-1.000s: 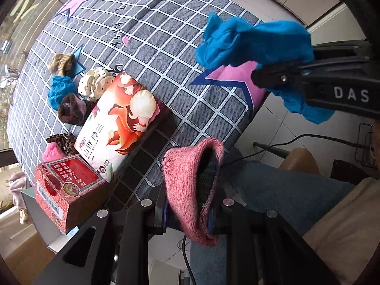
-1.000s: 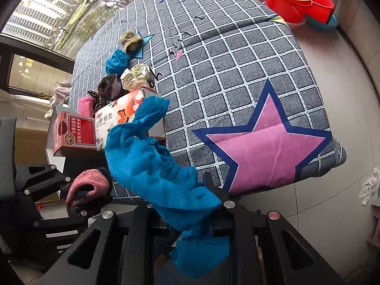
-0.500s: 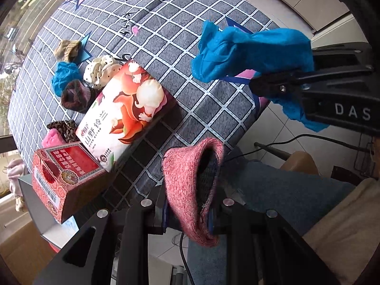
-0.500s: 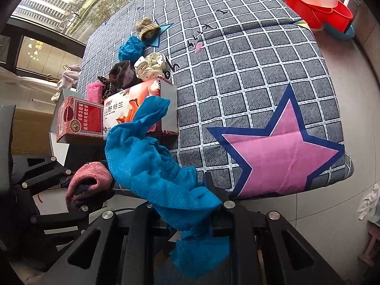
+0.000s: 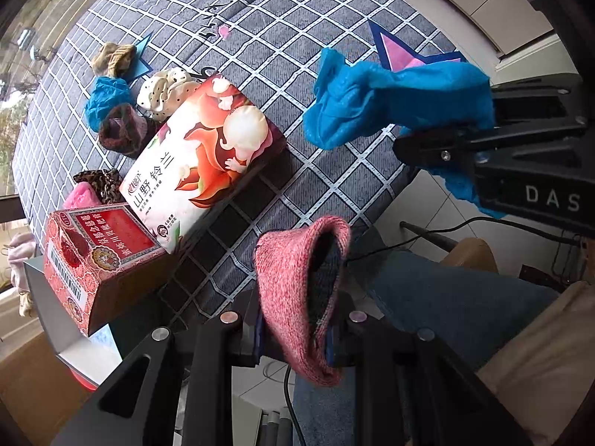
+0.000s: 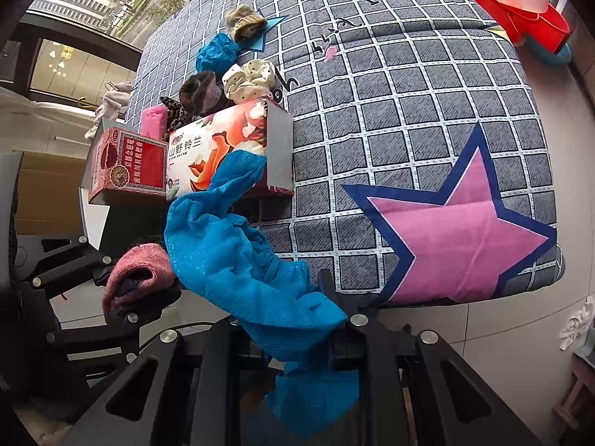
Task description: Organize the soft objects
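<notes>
My left gripper [image 5: 295, 329] is shut on a pink knitted sock [image 5: 297, 278], held off the near edge of the checked bed cover [image 5: 260, 29]. My right gripper [image 6: 293, 329] is shut on a crumpled blue cloth [image 6: 238, 260], which hangs over the cover's near edge; from the left wrist it shows as the blue cloth [image 5: 390, 100] at right. Behind a flowered tissue pack [image 5: 200, 160] lie more soft things: a blue bundle [image 5: 106, 96], a spotted cream scrunchie [image 5: 165, 89], a dark maroon sock [image 5: 119, 133], a tan knit piece [image 5: 111, 57], a leopard scrunchie [image 5: 100, 182] and a pink pad [image 5: 80, 199].
A red carton [image 5: 89, 256] stands at the cover's left corner beside the tissue pack. A person's jeans-clad leg [image 5: 427, 297] and a cable [image 5: 409, 238] are below the grippers. Red and pink plastic basins [image 6: 520, 3] sit on the floor beyond the bed. A pink star [image 6: 465, 238] marks the cover's right part.
Both views have shifted so the boxes and soft items sit closer to the grippers. The right gripper with the blue cloth has drifted toward the tissue pack. Both grips are unchanged.
</notes>
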`<act>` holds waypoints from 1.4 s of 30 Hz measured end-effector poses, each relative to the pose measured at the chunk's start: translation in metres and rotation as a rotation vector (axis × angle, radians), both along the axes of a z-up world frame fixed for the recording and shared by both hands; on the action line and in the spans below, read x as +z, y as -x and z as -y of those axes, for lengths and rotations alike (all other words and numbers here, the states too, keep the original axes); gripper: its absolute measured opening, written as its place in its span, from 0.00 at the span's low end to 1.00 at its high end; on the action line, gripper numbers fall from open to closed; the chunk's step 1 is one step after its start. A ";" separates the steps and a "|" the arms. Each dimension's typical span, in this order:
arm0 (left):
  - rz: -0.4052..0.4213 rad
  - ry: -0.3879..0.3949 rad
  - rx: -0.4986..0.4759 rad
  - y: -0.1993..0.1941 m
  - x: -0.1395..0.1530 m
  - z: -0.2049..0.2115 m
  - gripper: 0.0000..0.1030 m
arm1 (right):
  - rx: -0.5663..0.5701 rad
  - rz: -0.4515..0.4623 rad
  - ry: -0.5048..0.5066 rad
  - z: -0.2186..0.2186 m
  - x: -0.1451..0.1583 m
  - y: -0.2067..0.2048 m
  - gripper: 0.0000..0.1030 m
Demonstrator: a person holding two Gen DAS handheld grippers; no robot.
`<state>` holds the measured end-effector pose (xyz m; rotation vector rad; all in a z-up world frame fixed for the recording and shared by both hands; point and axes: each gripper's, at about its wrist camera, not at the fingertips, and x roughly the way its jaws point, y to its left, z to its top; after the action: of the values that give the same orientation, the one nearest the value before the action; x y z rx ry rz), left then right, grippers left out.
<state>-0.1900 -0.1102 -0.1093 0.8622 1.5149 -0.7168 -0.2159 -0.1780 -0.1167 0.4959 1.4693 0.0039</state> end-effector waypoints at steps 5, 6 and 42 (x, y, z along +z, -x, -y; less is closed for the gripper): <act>0.005 0.003 0.006 -0.002 0.000 0.000 0.25 | 0.017 -0.012 -0.005 -0.002 -0.003 -0.002 0.20; 0.004 0.004 0.010 -0.002 0.000 0.000 0.25 | 0.023 -0.016 -0.006 -0.003 -0.004 -0.002 0.20; -0.034 -0.020 0.097 0.009 -0.024 -0.017 0.25 | 0.113 -0.078 -0.026 -0.023 -0.019 0.011 0.20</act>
<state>-0.1985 -0.0928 -0.1330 0.7894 1.5856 -0.6498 -0.2271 -0.1549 -0.1357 0.4372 1.5736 0.0945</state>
